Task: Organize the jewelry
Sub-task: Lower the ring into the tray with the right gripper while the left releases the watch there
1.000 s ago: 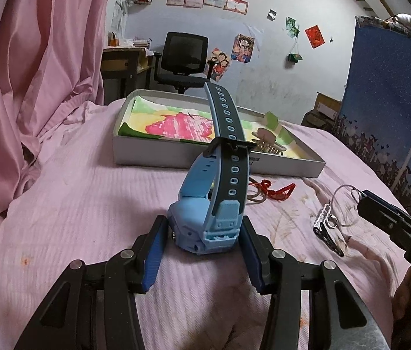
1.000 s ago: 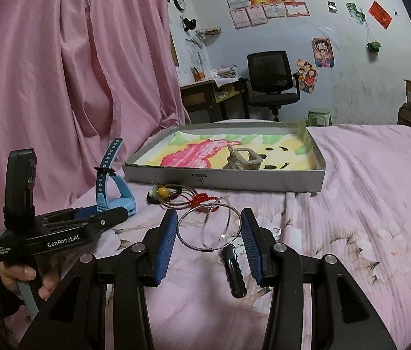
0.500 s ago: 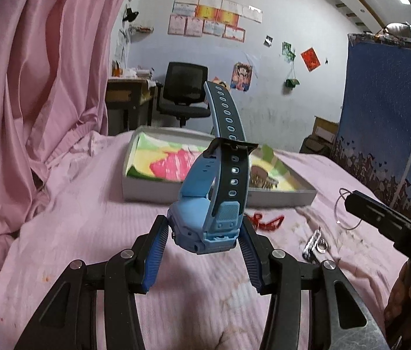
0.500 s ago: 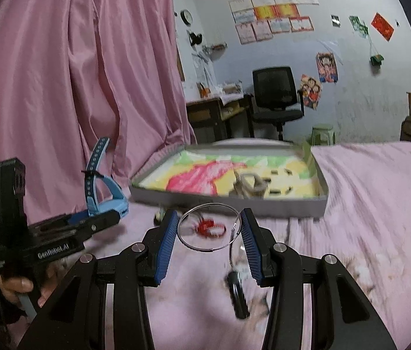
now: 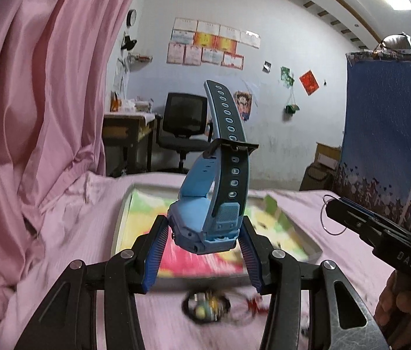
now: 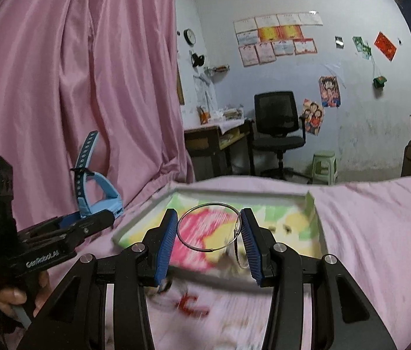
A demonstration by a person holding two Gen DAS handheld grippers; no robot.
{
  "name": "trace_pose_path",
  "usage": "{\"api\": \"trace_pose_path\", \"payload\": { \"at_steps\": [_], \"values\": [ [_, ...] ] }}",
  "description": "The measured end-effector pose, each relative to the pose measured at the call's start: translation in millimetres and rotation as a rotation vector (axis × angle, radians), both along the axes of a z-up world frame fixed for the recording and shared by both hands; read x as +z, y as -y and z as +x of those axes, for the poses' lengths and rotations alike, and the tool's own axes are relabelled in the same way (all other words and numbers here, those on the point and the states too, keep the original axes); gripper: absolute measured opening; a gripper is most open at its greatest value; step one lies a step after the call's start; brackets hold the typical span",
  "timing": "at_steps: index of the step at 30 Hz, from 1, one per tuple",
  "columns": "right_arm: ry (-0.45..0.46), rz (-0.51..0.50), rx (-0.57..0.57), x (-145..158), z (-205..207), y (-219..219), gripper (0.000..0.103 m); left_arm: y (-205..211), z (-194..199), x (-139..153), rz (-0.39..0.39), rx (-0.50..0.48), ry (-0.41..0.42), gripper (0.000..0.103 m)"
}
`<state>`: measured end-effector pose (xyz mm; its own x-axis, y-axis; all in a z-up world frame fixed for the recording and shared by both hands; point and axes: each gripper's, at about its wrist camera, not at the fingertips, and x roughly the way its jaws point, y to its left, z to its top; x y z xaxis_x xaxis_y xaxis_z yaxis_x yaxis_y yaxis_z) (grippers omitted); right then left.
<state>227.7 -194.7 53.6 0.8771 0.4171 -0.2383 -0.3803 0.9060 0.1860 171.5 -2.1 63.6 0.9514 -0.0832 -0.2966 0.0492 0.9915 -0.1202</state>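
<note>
Gripping a blue watch [image 5: 205, 227] by its case, the left gripper [image 5: 204, 248] hovered above the tray [image 5: 119, 227]; the right gripper [image 6: 209, 233] pinched a wire ring [image 6: 205, 227] over the tray's near edge.

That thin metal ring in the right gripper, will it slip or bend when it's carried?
The metal ring looks like thin, smooth wire, so it may pivot or slip between the right gripper pads. It probably flexes under a hard squeeze. Something dangling from it may swing.
</note>
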Motion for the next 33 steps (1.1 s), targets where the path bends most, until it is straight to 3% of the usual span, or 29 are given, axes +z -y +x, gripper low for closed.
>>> {"api": "trace_pose_path", "payload": {
  "at_steps": [6, 12, 22, 26, 29, 33],
  "values": [
    [0.039, 0.026, -0.035, 11.3, 39.5, -8.6, 0.04, -4.5, 38.0, 4.1, 0.015, 0.029, 0.029, 0.046],
    [0.002, 0.018, -0.037, -3.8, 83.8, -27.4, 0.04, -17.5, 83.1, -8.9, -0.011, 0.052, -0.058, 0.046],
    [-0.29, -0.01, -0.049, -60.8, 147.8, -38.9, 0.04, -28.8, 143.4, -50.8, -0.059, 0.029, -0.38, 0.046],
    [-0.385, -0.024, -0.05, -76.7, 156.6, -37.3, 0.04, -29.5, 151.1, -60.5, -0.055, 0.033, -0.444, 0.042],
    [-0.438, -0.035, -0.045, -85.2, 160.9, -38.2, 0.04, -26.5, 154.8, -59.9, -0.036, 0.024, -0.471, 0.03],
    [-0.503, -0.039, -0.031, -94.5, 163.3, -39.1, 0.04, -23.2, 160.0, -68.7, -0.031, 0.011, -0.528, 0.03]
  ]
}}
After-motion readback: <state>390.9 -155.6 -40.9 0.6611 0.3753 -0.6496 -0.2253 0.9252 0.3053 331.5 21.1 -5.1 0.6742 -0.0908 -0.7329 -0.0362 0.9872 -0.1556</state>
